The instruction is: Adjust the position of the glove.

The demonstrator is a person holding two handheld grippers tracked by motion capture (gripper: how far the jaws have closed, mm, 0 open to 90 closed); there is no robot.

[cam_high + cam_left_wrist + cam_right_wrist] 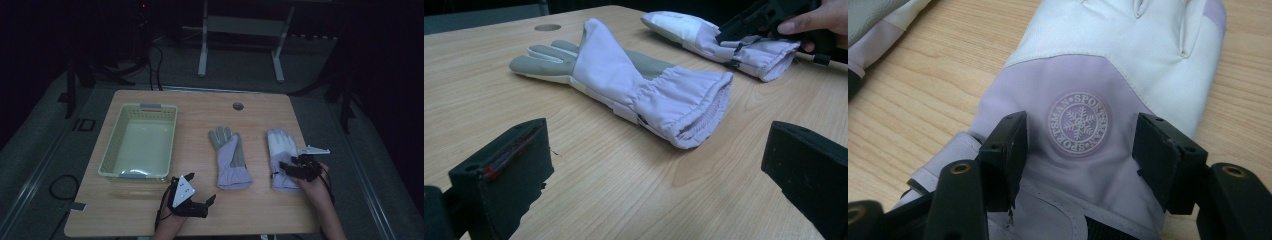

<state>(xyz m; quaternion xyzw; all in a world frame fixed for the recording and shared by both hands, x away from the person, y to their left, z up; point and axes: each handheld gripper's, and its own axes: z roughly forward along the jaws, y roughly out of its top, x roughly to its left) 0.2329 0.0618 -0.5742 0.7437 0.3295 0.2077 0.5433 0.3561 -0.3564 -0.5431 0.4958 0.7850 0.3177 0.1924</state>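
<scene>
The right hand-held gripper (295, 167) hangs right over the cuff end of the right glove (281, 150), and its two black jaws stand apart with the round snowflake badge (1078, 123) between them; the pads do not press on the cloth yet, so it holds nothing. This glove lies flat on the table (200, 210), near the right edge, with its fingers pointing away from the person. It looks soft and puffy, and I think it is light and will flop and bend when it is lifted. The smooth cloth may slip, so a good place to pinch is the thick part by the wrist or the gathered cuff, with a good fold of cloth between the pads. The left hand-held gripper (200, 202) rests low near the front edge of the table, with its jaws wide apart and empty. The other glove (230, 157) lies palm up in the middle of the table, just beside the first but apart from it, with its open cuff toward the person. A pale basket (167, 145) sits on the left side, well apart from both gloves. Nothing stands between the right glove and the gripper above it; on the way to the basket, the middle glove lies in the path and could get dragged along.
</scene>
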